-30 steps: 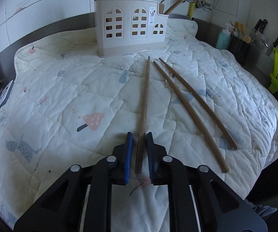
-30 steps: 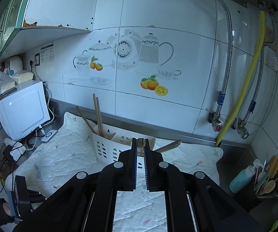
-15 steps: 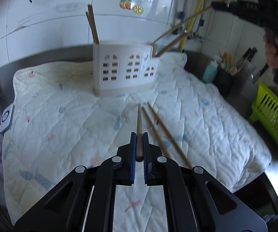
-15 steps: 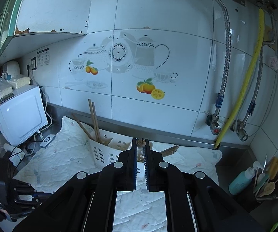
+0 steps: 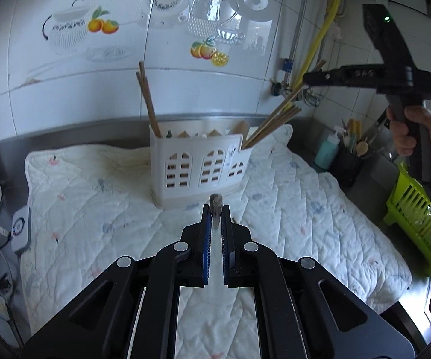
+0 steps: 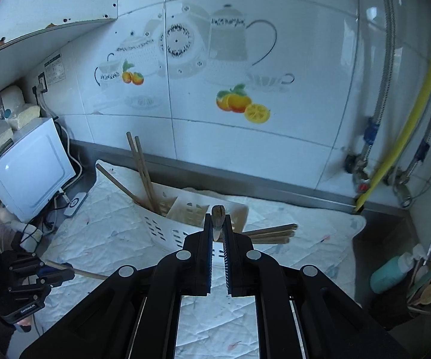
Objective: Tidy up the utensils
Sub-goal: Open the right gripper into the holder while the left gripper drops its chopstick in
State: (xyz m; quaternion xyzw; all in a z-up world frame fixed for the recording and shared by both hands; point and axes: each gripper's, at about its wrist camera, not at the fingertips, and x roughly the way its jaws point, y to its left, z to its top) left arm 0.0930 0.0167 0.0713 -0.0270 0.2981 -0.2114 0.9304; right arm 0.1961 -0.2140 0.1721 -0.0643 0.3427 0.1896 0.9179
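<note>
Chopsticks: some are in the holder (image 5: pixel 197 161), and each claw holds one more.
The left claw (image 5: pixel 216 215) pinches a chopstick (image 5: pixel 216 202) low over the quilt (image 5: pixel 89 197); the right claw (image 6: pixel 218 224) pinches another chopstick (image 6: pixel 218 214) above the holder. Both still need to go in. Sticks (image 5: pixel 275 122) lean out of the holder's right end and could get bumped. A green rack (image 5: pixel 416 209) and bottle (image 5: pixel 327 151) stand well off on the bench.

The white utensil caddy (image 5: pixel 199 161) is faced from low and close by the left wrist view. It is seen from higher, seemingly further right, by the right wrist view, with the quilted mat (image 6: pixel 110 227) and tiled wall (image 6: pixel 245 59) shared.
</note>
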